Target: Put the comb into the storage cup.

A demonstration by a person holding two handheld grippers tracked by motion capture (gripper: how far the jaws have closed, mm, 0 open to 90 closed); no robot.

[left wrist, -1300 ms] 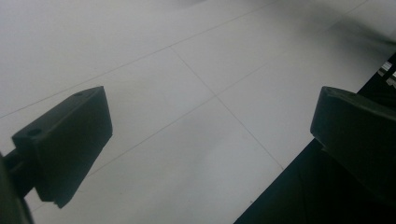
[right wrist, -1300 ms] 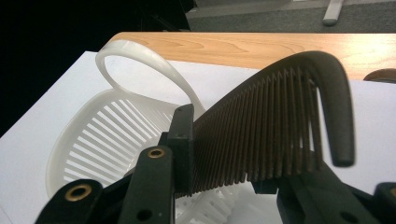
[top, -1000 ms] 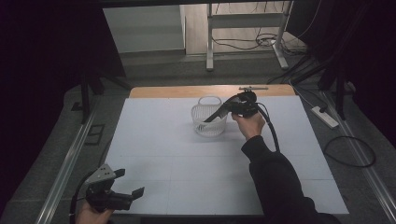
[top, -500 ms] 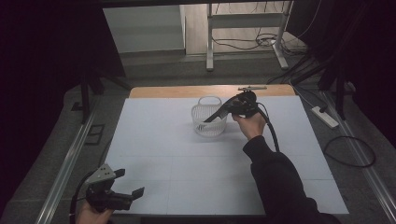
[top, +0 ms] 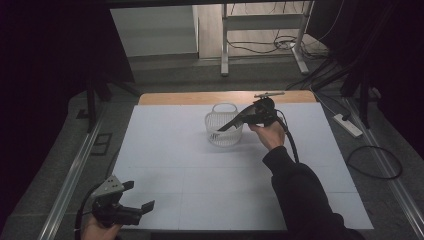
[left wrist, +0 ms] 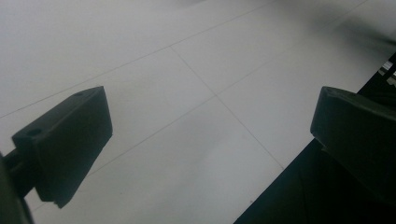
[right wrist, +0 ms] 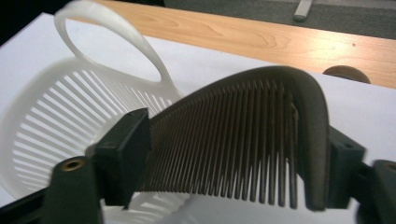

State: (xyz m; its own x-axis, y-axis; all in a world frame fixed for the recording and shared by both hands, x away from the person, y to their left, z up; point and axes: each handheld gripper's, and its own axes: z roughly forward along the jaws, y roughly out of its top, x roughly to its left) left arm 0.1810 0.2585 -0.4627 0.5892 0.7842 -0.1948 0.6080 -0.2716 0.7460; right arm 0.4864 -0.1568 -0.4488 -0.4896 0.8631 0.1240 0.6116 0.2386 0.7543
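The right gripper (top: 226, 125) is held over the far middle of the table, its jaws clamped on a dark comb (right wrist: 243, 140). In the right gripper view the comb is gripped across its length, one jaw at each end, with the curved spine uppermost and the teeth pointing down. In the high view the jaw tips and comb are seen at the open top of a white slatted basket (top: 223, 127); whether the comb touches the rim cannot be told. The basket (right wrist: 70, 121) stands upright on the white table cover (top: 200, 170), with a loop handle (right wrist: 112, 35) rising from its far rim. A bare wooden strip (top: 200, 97) of the table is exposed beyond the cover. The right hand (top: 270, 134) and dark sleeve (top: 305, 200) are extended from the near right edge.

The left gripper (top: 137, 200) is held at the near left corner of the table, well apart from the basket. Its jaws are spread wide with nothing between them; in the left gripper view the white cover (left wrist: 187, 70) and its near edge are seen between them.
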